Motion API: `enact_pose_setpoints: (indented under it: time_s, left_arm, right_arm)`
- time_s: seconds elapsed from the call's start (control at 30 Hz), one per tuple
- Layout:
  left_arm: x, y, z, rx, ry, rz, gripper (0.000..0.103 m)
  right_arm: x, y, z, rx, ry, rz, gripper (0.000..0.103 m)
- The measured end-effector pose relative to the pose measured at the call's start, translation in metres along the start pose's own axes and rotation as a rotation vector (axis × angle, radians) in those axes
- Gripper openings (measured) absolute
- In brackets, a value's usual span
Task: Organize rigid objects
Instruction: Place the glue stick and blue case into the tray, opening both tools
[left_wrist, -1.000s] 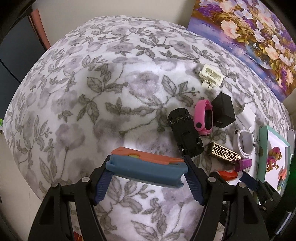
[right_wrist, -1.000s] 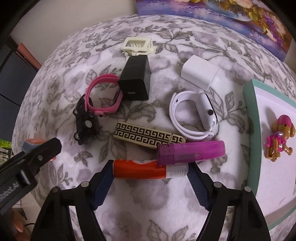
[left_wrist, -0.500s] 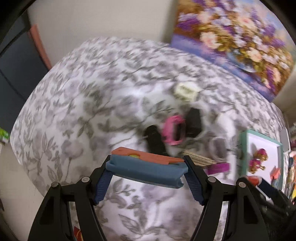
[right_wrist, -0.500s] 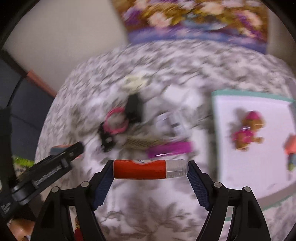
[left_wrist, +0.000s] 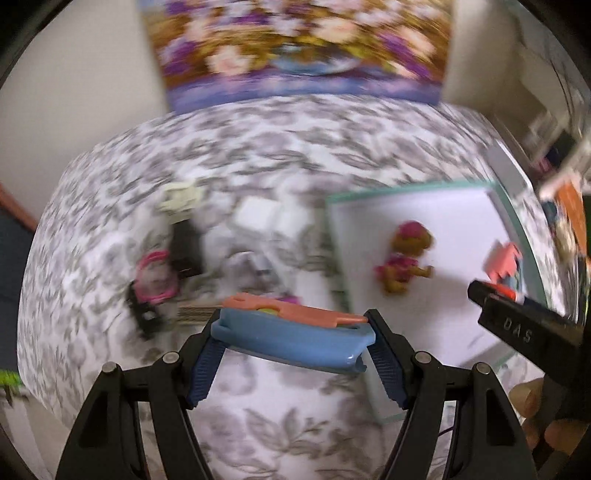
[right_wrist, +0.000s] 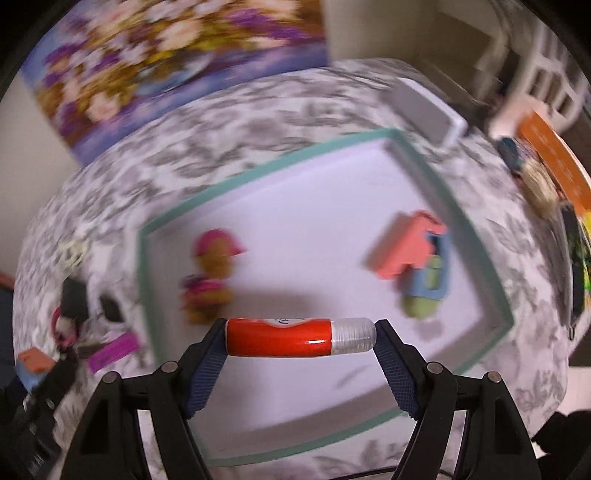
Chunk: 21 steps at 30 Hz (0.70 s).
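My left gripper (left_wrist: 295, 332) is shut on a blue and orange plastic toy (left_wrist: 291, 328), held above the flowered bedspread just left of the white tray with a teal rim (left_wrist: 334, 236). My right gripper (right_wrist: 301, 338) is shut on a red tube with a clear cap (right_wrist: 295, 338), held over the tray (right_wrist: 142, 280). In the tray lie a pink and brown toy pup (right_wrist: 210, 273) and a pink and blue toy (right_wrist: 417, 258). Both views are blurred.
On the bedspread left of the tray lie a pink band (left_wrist: 155, 280), a black charger (left_wrist: 186, 247), a black toy car (left_wrist: 146, 314), a cream clip (left_wrist: 181, 197), white items (left_wrist: 266, 221) and a purple tube (right_wrist: 112, 350). A flower painting (left_wrist: 295, 51) leans at the back.
Both grippers have risen and swung right toward the tray, each keeping its object. The right gripper now hangs over the tray; the loose items have slid to the left of view.
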<state>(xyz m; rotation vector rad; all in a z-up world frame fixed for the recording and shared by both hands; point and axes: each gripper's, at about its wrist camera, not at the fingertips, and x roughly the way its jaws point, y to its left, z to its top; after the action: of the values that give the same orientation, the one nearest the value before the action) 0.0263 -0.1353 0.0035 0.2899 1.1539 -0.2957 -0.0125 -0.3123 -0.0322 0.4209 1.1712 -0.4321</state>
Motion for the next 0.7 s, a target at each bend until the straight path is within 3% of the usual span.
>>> enact_pose_setpoints:
  time_s: [0.33,0.7]
  left_arm:
    - [0.028,-0.074,-0.003,0.148,0.043,-0.037,0.075]
    - [0.041,-0.092,-0.011,0.211,0.067,-0.017,0.075]
  right_arm:
    - [0.003,-0.047,0.004,0.054,0.006,-0.031,0.080]
    - [0.011,-0.049,0.001,0.038,0.035,-0.031,0.080]
